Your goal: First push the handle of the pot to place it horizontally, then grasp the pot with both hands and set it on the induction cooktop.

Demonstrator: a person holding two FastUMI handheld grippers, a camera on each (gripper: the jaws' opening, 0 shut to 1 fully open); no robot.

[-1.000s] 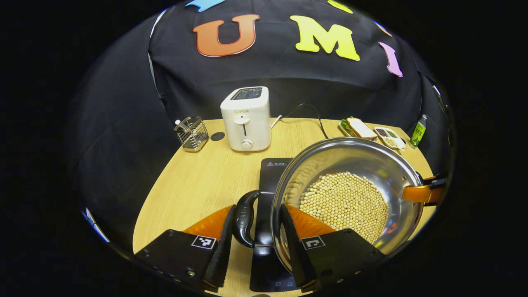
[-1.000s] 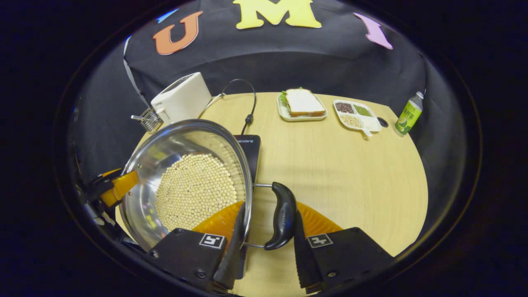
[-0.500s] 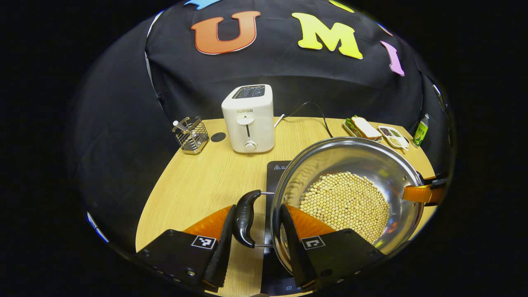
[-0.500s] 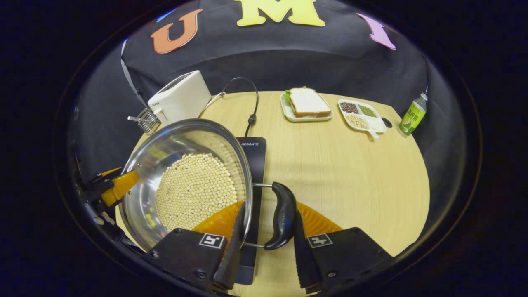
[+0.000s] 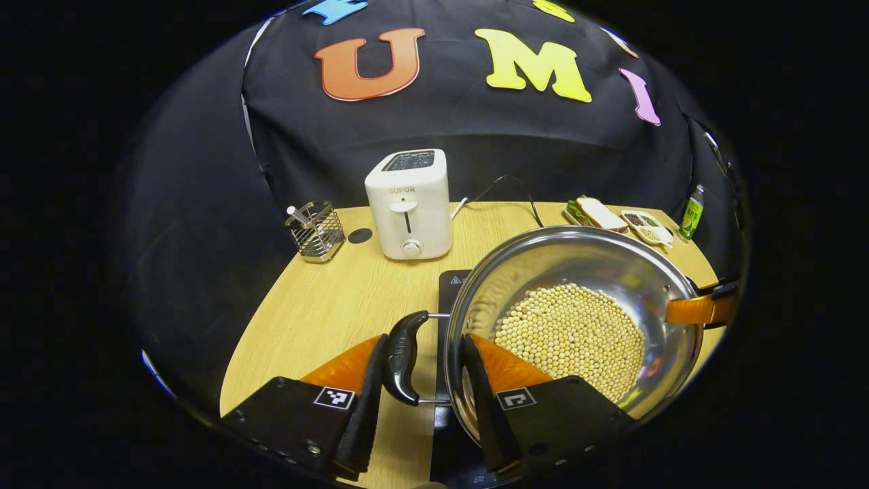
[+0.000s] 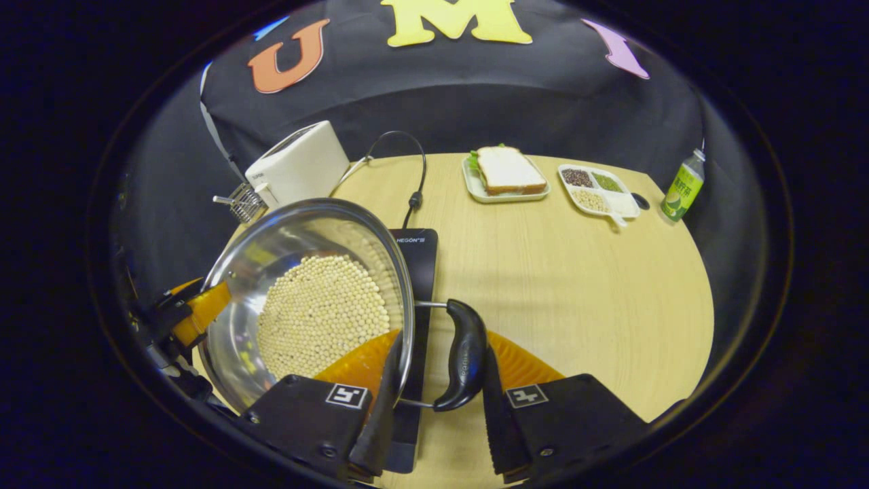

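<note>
The left gripper view looks from the near left, low and close over the counter (image 5: 319, 305), toward the far wall. The right gripper view looks from the near right. Both share the pot (image 5: 577, 326) (image 6: 305, 305) and toaster (image 5: 409, 204) (image 6: 299, 163).

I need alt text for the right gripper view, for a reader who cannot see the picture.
The right tongs straddle the black side handle of a shiny steel pot of pale round beans, above a flat black induction cooktop on a light wooden table. Behind stand a white toaster, a sandwich on a tray and a green bottle.
</note>
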